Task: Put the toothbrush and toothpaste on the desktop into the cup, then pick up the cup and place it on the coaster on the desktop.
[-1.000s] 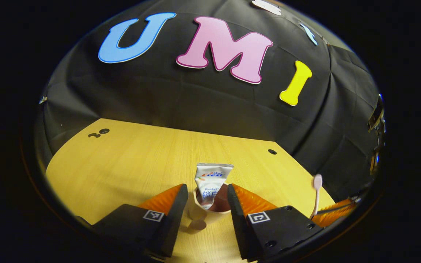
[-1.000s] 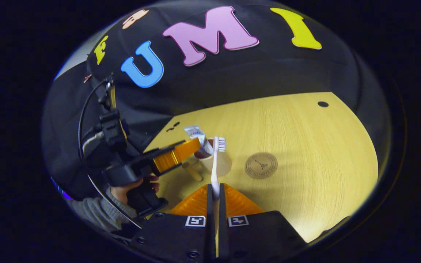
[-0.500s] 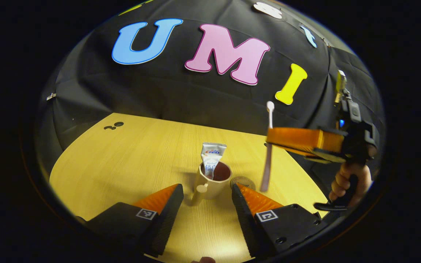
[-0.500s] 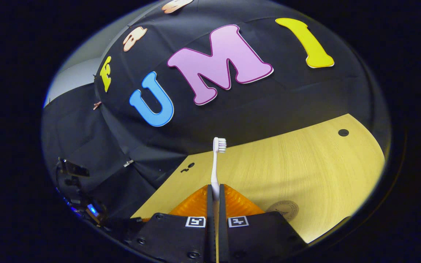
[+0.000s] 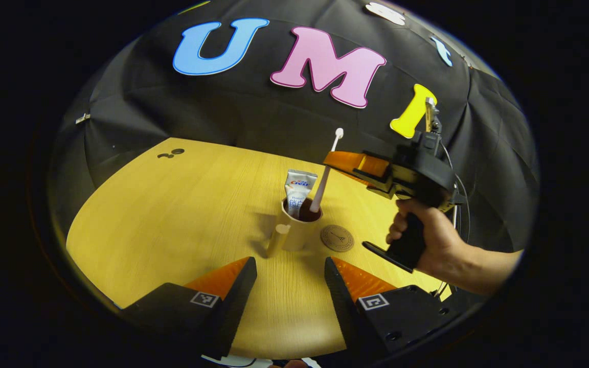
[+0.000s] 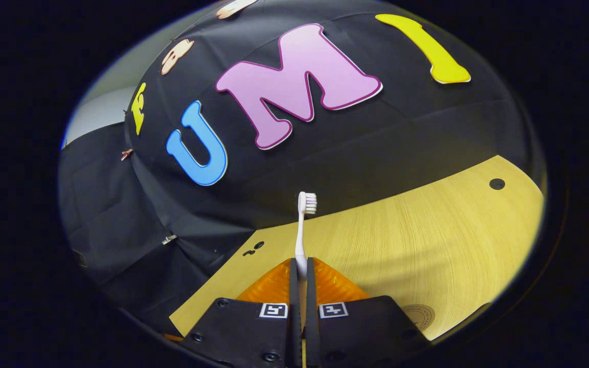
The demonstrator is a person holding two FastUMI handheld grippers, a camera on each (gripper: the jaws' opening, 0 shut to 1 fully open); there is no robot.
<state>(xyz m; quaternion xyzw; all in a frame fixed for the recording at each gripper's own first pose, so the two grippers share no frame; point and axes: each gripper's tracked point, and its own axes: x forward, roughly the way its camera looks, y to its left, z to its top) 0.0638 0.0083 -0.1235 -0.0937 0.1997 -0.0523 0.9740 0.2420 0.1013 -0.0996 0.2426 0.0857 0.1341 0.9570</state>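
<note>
The right gripper point(image 5: 336, 157) is clamping the toothbrush point(image 5: 325, 171) between both fingers, partway along its thin handle, and is holding it bristle end up so the plain lower end can go into the cup point(image 5: 298, 227) first. In the left gripper view that lower end is sitting at the cup's mouth, seemingly just inside the rim, though how deep it reaches cannot be told. The slight lean of the brush looks deliberate: it is angling the handle past the toothpaste point(image 5: 297, 189), which is already standing in the cup with its flat crimped end up. In the right gripper view the toothbrush point(image 6: 302, 230) is rising straight from the closed jaws, its small head tufted with short pale bristles.

The left gripper point(image 5: 289, 286) is hanging back near the table edge with its jaws wide and nothing between them, probably keeping the way clear while waiting to take the cup.

The cup is a pale, smooth mug with a dark inside and a stubby handle on its near side. The coaster point(image 5: 336, 238) is a thin brown disc with a stamped emblem, lying just beside the cup on the yellow wood-grain desktop point(image 5: 172, 214). A hand point(image 5: 430, 240) is gripping the right tool's dark handle
</note>
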